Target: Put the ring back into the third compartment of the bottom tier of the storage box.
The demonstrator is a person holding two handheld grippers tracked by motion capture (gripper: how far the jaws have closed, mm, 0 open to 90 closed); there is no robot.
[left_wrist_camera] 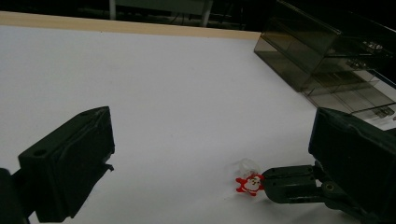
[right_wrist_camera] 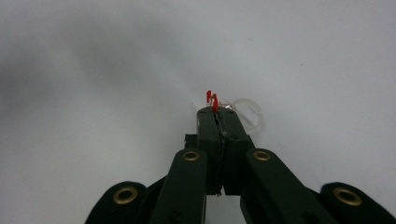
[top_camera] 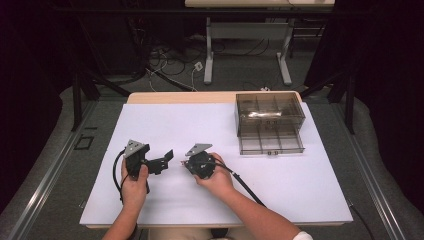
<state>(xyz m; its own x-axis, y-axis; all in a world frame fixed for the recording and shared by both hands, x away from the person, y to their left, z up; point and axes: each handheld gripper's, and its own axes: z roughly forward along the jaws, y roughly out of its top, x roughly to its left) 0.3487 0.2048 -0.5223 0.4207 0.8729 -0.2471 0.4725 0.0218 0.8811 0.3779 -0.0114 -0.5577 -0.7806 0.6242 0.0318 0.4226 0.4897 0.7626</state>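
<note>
While held low over the white tabletop [top_camera: 300, 190] toward its near edge, right tongs [right_wrist_camera: 215, 112] pressed together on a small red-and-white Santa charm [left_wrist_camera: 250, 183], pinched at the very tips. Charm's red edge poked up between the closed jaws in the right gripper view, with a clear plastic loop [right_wrist_camera: 247, 112] attached just beside it and lying against the tabletop. Left tongs [left_wrist_camera: 205, 154] spread wide, nothing between them, gripped in the person's left hand [top_camera: 134, 186] near the left part of the near edge and aimed toward the charm. Right hand [top_camera: 216, 177] wrapped round the other gripper's body just right of it, cable trailing back toward the near edge. Smoky transparent drawer box [top_camera: 270, 112] parked at the far right corner of the tabletop, well apart from both hands, its lower divided drawer [top_camera: 271, 142] pulled out toward the person.
</note>
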